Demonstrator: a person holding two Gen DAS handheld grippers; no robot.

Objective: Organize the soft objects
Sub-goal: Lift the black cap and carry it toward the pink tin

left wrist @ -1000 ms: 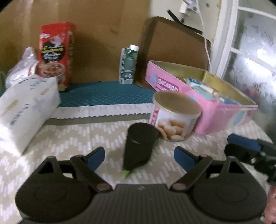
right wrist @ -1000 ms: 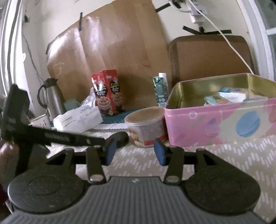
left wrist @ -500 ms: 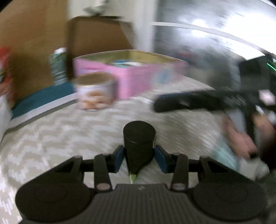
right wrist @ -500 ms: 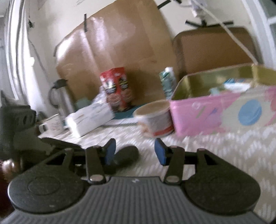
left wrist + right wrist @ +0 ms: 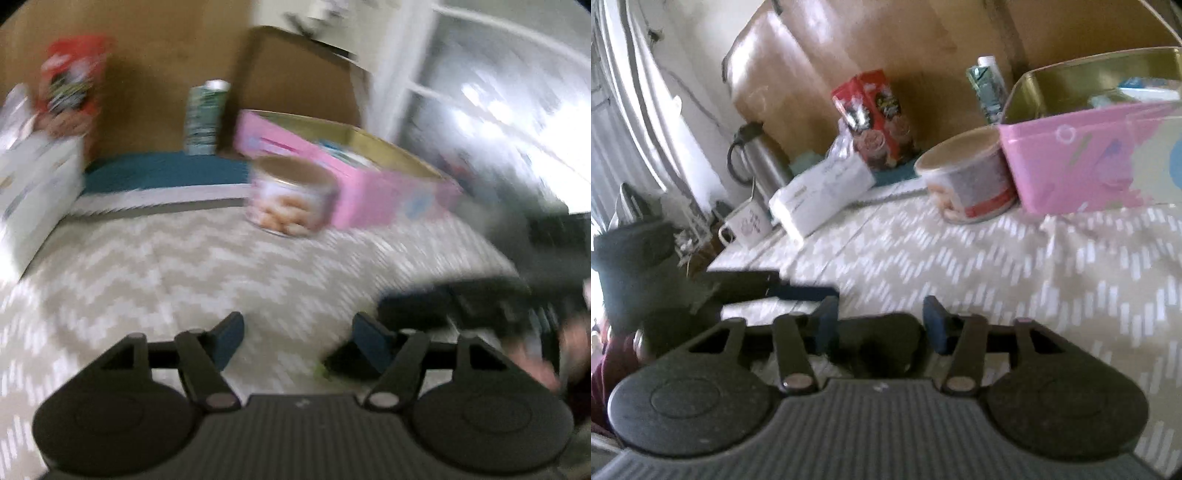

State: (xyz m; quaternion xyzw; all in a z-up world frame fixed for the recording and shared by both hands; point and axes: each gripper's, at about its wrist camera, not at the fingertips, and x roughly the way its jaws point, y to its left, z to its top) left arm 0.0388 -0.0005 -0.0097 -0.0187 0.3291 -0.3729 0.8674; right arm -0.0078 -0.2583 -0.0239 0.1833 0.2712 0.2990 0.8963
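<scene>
Handover of the soft black cone-shaped object [image 5: 882, 341] is looking uncertain.
The left gripper [image 5: 297, 338] is standing wide and empty; the right gripper [image 5: 881, 321] is bracketing the object without pinching (contact unclear), so it is risking a slip onto the beige zigzag cloth [image 5: 1015, 266].

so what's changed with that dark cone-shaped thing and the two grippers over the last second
Half a second ago the left gripper was shut on the dark cone-shaped object; now its jaws are open and empty. The object now sits between the fingers of the right gripper, which are spread and not visibly clamping it, so it looks handed across. The round tin, pink box and tissue pack stayed put.
</scene>
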